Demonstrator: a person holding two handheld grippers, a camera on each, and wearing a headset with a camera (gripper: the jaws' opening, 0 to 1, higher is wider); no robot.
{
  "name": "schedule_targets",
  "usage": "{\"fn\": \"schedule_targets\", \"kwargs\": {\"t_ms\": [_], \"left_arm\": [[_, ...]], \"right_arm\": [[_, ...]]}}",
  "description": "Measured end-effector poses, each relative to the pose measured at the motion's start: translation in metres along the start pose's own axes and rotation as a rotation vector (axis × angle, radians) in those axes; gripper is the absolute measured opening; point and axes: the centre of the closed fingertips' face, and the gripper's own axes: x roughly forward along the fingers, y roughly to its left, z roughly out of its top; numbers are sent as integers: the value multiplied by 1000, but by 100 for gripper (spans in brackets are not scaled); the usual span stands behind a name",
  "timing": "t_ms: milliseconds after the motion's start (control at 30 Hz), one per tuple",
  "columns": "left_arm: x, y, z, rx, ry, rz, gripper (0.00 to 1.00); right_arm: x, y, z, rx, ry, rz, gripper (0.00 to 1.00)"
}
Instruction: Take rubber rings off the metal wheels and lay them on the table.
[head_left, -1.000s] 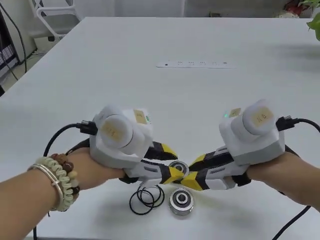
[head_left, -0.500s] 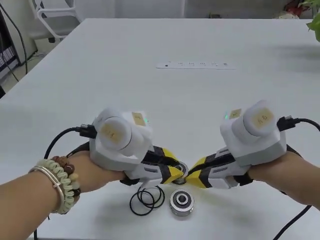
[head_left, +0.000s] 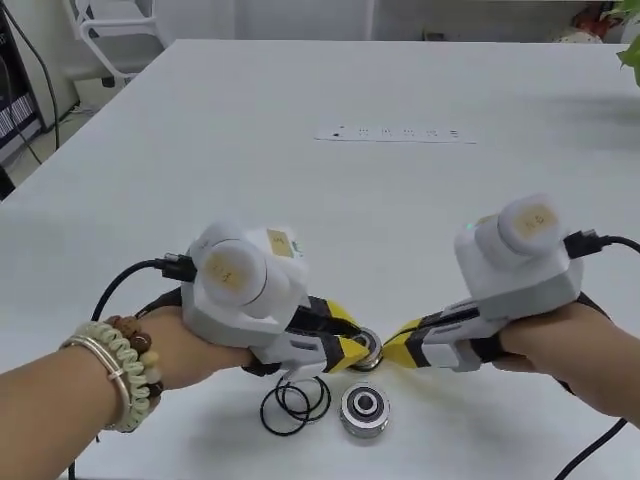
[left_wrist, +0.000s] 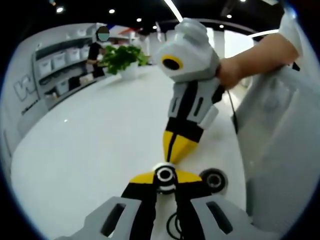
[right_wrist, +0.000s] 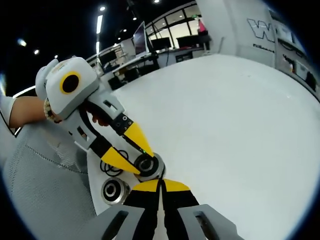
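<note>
White bench (head_left: 300, 150) stretched away from you in the head view, with a power strip (head_left: 395, 133) lying far out on it and a chair (head_left: 105, 25) beyond its far left corner. Near the front edge your left claw (head_left: 352, 338) was clamped on a wheel (head_left: 367, 350). Your right claw (head_left: 398, 348) pointed in from the other side, its yellow tips together and just beside that wheel. Nearer you, a second wheel (head_left: 364, 410) sat flat on the bench, and a few loose black rings (head_left: 295, 400) lay overlapping just to its left.

In the left gripper view your own left claw (left_wrist: 165, 178) gripped the wheel (left_wrist: 165, 174) between its yellow tips. The right claw (left_wrist: 177, 147) came down from above, closed, its point almost at the wheel's rim. The second wheel (left_wrist: 213, 180) rested on the bench (left_wrist: 90, 150) close by, the rings (left_wrist: 175, 226) showed partly at the bottom, and a plant (left_wrist: 120, 57) stood at the far end.

In the right gripper view your right claw (right_wrist: 161, 186) was pressed together just under the wheel (right_wrist: 148, 166), which the left claw (right_wrist: 140, 161) held from the side. Whether you had a ring pinched there could not be told. The second wheel (right_wrist: 114, 191) and the rings (right_wrist: 111, 167) lay on the bench (right_wrist: 225, 125) beside them.
</note>
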Motion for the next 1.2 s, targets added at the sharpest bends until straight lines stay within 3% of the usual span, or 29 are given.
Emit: {"fn": "schedule_targets", "kwargs": {"t_ms": [133,267,300,333,467,700,1200], "left_arm": [[-1,1,-3,4,9,-1,14],[0,2,-3,1,7,2,14],[-1,1,-3,-2,5,3,14],[-1,1,-3,-3,4,3,14],[-1,0,-3,-8,0,5,14],[-1,0,-2,-23,-8,15,14],[-2,-1,-1,-36,-24,22,14]], "right_arm": [[-2,0,2,74,-21,14,0],[-8,2,15,210,-98,63,0],[-7,2,13,223,-89,63,0],[-7,1,10,203,-80,56,0],[-8,5,12,254,-93,72,0],[-9,10,13,275,-100,80,0],[-8,15,18,262,-99,84,0]]}}
